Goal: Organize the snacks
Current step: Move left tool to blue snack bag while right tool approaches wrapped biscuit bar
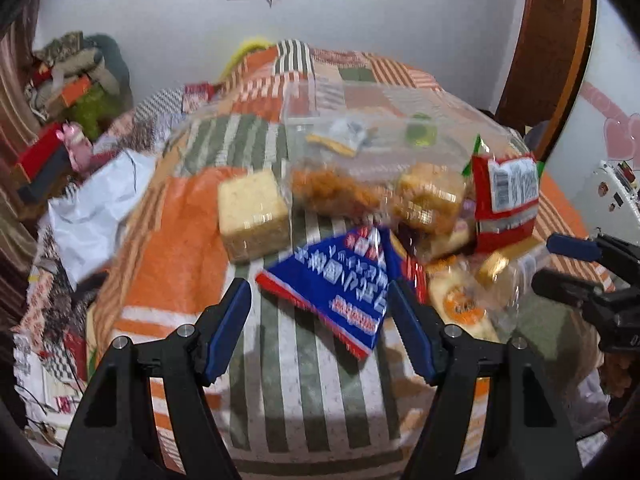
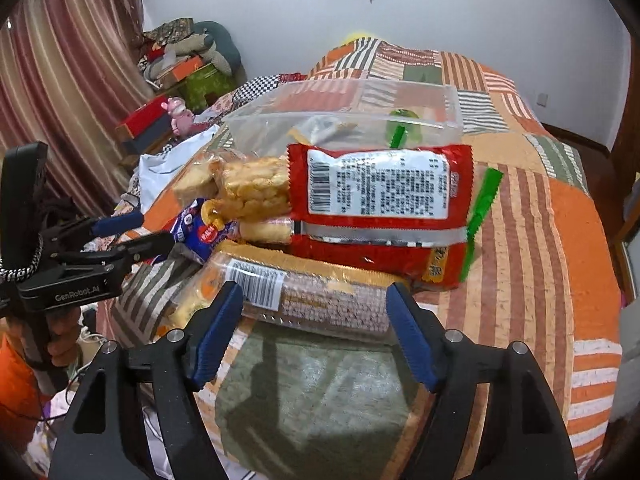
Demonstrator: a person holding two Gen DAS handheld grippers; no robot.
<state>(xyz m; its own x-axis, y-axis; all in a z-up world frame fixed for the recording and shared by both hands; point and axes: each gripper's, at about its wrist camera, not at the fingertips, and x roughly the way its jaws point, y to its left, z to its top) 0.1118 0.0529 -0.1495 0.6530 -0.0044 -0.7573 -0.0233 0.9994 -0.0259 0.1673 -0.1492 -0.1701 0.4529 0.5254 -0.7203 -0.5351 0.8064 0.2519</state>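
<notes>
Left wrist view: my left gripper stands about half open, nothing pressed between its pads; the lower corner of a blue snack packet with white lettering lies in the gap at lower centre. Left of it, a pale square cake block in clear wrap. Right of centre, a red packet with a white label stands on edge. A clear plastic bag at upper centre holds small wrapped bits and something green; contents blurred. All rest on a striped patchwork bedspread. My right gripper enters at the right edge.

Right wrist view: my right gripper is partly open, jaws either side of a clear-wrapped biscuit pack with a barcode; I cannot tell if the pads touch it. Behind it the red packet, golden puffed cakes to its left, the clear bag above. White wall, striped curtain upper left.
</notes>
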